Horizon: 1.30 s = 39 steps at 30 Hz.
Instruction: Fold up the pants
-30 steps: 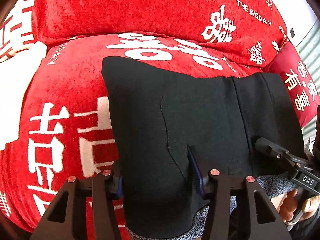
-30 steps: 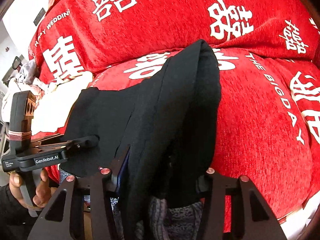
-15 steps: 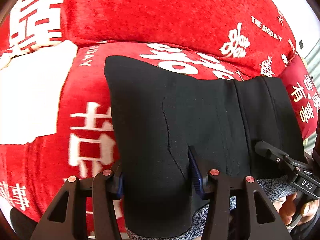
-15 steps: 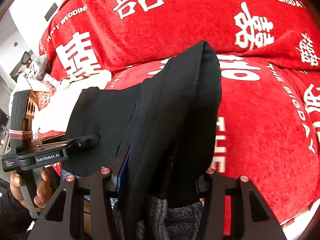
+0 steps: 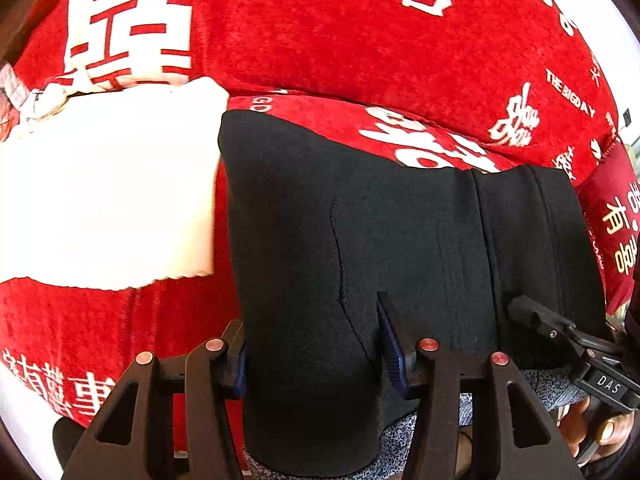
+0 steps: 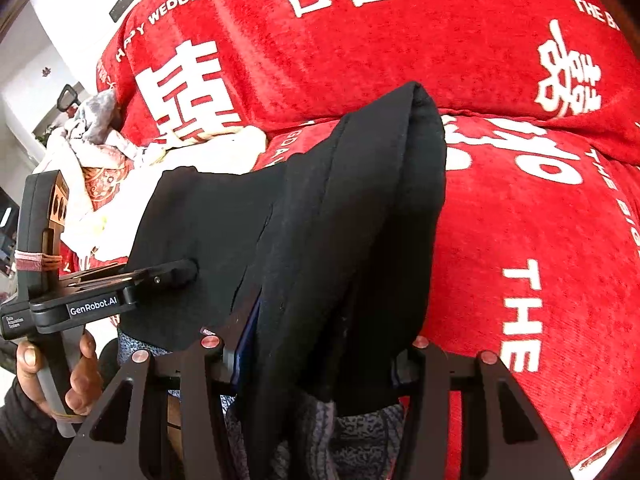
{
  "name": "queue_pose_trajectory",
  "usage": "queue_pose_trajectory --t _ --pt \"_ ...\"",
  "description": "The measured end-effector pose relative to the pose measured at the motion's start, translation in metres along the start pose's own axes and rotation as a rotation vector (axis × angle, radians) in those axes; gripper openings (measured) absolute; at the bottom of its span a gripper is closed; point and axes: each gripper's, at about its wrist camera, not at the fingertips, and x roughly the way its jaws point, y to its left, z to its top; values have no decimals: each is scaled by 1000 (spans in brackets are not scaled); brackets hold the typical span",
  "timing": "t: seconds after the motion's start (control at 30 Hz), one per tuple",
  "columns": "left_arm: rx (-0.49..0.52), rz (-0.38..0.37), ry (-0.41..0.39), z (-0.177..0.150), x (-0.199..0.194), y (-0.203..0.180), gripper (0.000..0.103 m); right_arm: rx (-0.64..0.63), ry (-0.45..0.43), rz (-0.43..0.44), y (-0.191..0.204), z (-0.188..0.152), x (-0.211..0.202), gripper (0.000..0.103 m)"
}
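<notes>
- Folded black fleece-lined pants (image 5: 400,264) fill centre and lower frame in both views, held above the red plush sofa cover with white characters (image 5: 360,48).
- Left gripper (image 5: 312,344): fingers pressed onto the bundle's near edge, cloth pinched between them.
- Right gripper (image 6: 320,352): same, clamped on the thicker folded end, which bunches up between its fingers.
- Likely reason: gripping both ends keeps the layers stacked during transfer.
- White folded cloth (image 5: 104,184) sits left of centre, beside the pants.
- Versus 1.0 s ago: both grips unchanged. The white cloth now takes far more of the left view, so the bundle has shifted toward it, probably the stacking spot.
</notes>
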Motion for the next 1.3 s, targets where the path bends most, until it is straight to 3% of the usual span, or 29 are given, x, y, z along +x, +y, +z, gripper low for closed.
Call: queue_pose_trajectory --t 0.3,0.5,0.6,0.7,0.8,0.87,0.97,1.13,1.3 --pt "-30 8 68 5 36 28 53 34 77 -14 0 6 48 54" --pt "-41 -20 56 1 45 35 58 55 90 -10 -11 2 61 59" --pt "-49 -19 59 0 50 40 68 80 99 -5 -17 1 66 64" --pt "-79 25 63 -2 54 48 93 149 121 27 -32 -1 75 78" --pt "-94 -10 75 -4 54 56 95 225 132 85 -46 -3 76 81" --pt "-113 -26 86 -6 51 62 95 234 126 75 -47 -3 71 82" --pt "-126 -13 74 -9 39 69 95 214 99 6 -41 0 53 83" --pt "-142 57 -13 -23 2 80 95 86 -39 -166 -15 -3 4 84" --pt "-112 53 -78 -36 -29 67 95 -97 -82 -169 30 -22 -16 85"
